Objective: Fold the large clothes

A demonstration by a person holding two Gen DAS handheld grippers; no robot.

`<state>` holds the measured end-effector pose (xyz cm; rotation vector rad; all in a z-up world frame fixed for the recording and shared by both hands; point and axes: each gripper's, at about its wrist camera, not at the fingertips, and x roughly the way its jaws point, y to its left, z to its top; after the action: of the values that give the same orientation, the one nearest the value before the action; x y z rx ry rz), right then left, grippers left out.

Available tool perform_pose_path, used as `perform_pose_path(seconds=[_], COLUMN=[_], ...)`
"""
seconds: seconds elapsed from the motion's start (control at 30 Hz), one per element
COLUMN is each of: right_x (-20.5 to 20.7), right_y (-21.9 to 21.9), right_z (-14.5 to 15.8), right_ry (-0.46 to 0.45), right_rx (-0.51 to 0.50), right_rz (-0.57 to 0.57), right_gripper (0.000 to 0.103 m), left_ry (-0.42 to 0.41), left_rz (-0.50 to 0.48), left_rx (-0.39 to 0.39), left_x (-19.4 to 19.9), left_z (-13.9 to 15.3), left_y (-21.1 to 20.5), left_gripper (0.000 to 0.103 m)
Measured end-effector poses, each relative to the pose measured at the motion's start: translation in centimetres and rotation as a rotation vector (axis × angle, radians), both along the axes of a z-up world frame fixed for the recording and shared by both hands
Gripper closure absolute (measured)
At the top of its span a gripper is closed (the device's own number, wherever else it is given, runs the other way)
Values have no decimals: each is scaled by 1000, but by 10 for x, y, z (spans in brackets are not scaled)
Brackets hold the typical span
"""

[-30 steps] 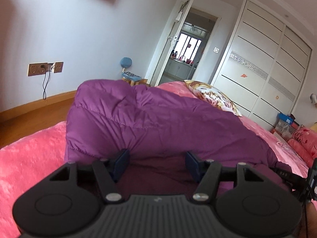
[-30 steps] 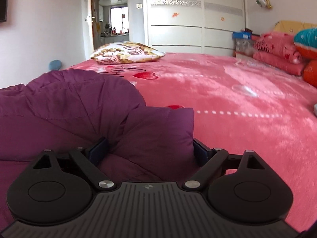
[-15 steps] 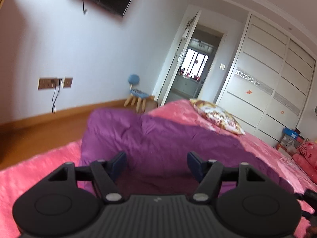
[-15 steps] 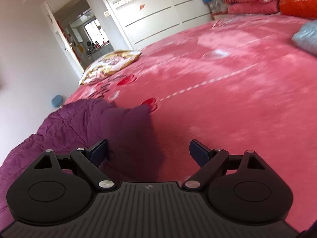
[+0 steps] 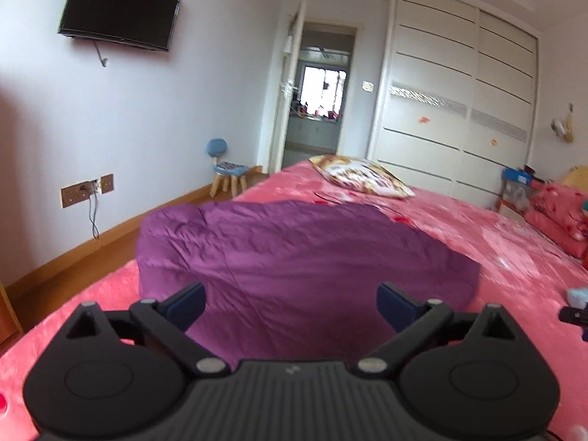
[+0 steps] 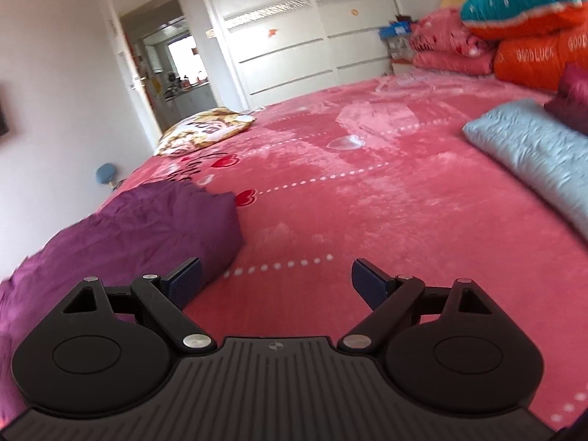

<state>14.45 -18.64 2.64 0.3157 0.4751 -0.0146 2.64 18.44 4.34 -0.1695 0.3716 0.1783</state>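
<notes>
Left gripper (image 5: 290,303) jaws were opening, unclamped, above the purple coat (image 5: 294,257). Right gripper (image 6: 275,281) was spread, empty. Only its view showed a blue garment (image 6: 533,154) far right.

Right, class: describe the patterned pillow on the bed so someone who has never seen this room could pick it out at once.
Start at the big bed with the pink blanket. Look to its far end, toward the open doorway and the white wardrobe: the patterned pillow lies there alone. Its gold, brown and white print sets it apart from the plain purple padded coat and the pale blue folded item.
</notes>
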Motion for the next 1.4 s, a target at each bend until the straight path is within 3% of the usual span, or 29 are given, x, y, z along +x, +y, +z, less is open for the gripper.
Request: perform_pose_path(seconds=[0.2,0.43,0.77,1.4], right_x=[-56,-86,-122,-159], right_y=[12,22,20,49], right_z=[14,37,39,43], right_ry=[-59,-123,-140,-177], right_rx=[-92,-190,-193,-253], right_rz=[101,178,220,333], right_gripper=[0,0,0,0], left_ry=[41,80,80,104], left_rz=[-13,12,-1,30], left_rx=[11,24,8,11], left_x=[-41,-79,-115,-136], left_z=[16,29,49,39], left_y=[-33,-55,-72,-82], left_gripper=[1,1,1,1])
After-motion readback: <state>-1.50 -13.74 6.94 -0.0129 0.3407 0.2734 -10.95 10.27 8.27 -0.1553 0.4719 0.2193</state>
